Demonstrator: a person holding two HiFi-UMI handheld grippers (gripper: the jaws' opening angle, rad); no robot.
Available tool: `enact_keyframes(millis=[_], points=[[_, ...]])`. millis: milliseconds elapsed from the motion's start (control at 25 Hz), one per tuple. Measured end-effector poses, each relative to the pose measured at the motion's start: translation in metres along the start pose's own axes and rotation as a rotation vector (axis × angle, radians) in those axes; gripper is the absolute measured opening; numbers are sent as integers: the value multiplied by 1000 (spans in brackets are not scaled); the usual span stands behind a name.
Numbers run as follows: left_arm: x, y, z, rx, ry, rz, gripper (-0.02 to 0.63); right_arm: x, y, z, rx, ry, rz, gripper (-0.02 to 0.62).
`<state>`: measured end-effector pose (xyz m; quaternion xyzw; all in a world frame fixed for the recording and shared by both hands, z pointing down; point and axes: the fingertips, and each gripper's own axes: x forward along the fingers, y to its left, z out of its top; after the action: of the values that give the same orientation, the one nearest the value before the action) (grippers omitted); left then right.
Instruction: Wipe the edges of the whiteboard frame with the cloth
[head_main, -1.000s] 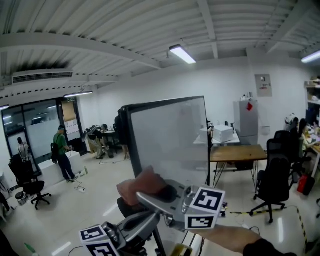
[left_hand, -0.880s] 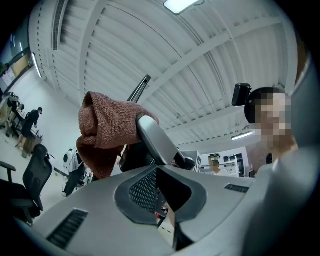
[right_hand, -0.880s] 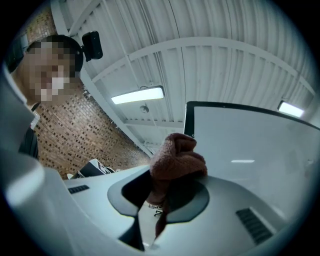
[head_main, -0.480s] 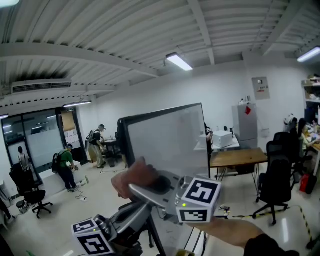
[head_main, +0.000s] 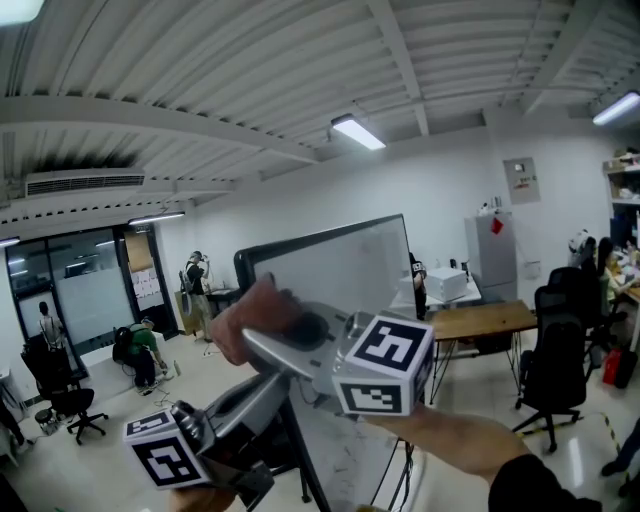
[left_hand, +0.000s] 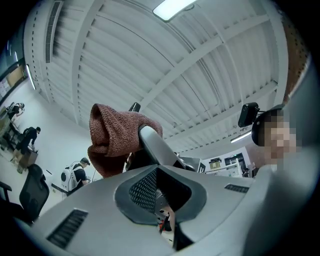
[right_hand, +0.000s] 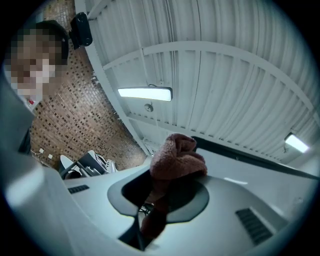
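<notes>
A whiteboard (head_main: 345, 268) with a dark frame (head_main: 243, 270) stands tilted on its stand in the head view. My right gripper (head_main: 268, 335) is shut on a reddish-brown cloth (head_main: 252, 315), which is pressed against the frame's left edge just below the top left corner. The right gripper view shows the cloth (right_hand: 177, 157) bunched between the jaws and touching the dark frame edge (right_hand: 250, 154). My left gripper (head_main: 272, 388) points up beneath the right one with its jaws together and nothing held. The left gripper view looks up at the cloth (left_hand: 112, 135).
A wooden desk (head_main: 480, 320) and black office chairs (head_main: 555, 365) stand to the right behind the board, with a white cabinet (head_main: 493, 250) at the wall. Two people (head_main: 195, 282) (head_main: 140, 352) are far off at the left near another chair (head_main: 62, 402).
The right gripper has moved the cloth up the frame's left edge toward the top corner. The left gripper rose with it. The people in the background changed places.
</notes>
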<state>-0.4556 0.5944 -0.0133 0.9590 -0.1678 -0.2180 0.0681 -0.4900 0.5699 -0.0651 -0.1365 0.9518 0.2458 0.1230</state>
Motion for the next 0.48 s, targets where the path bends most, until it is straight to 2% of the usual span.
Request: enact_keyframes(millis=[200, 480], points=[[10, -4, 25, 9, -18, -3, -5, 11, -11, 24, -60, 7, -11, 87], [20, -6, 54, 105, -14, 28, -5, 22, -24, 48, -109, 17, -3, 86]])
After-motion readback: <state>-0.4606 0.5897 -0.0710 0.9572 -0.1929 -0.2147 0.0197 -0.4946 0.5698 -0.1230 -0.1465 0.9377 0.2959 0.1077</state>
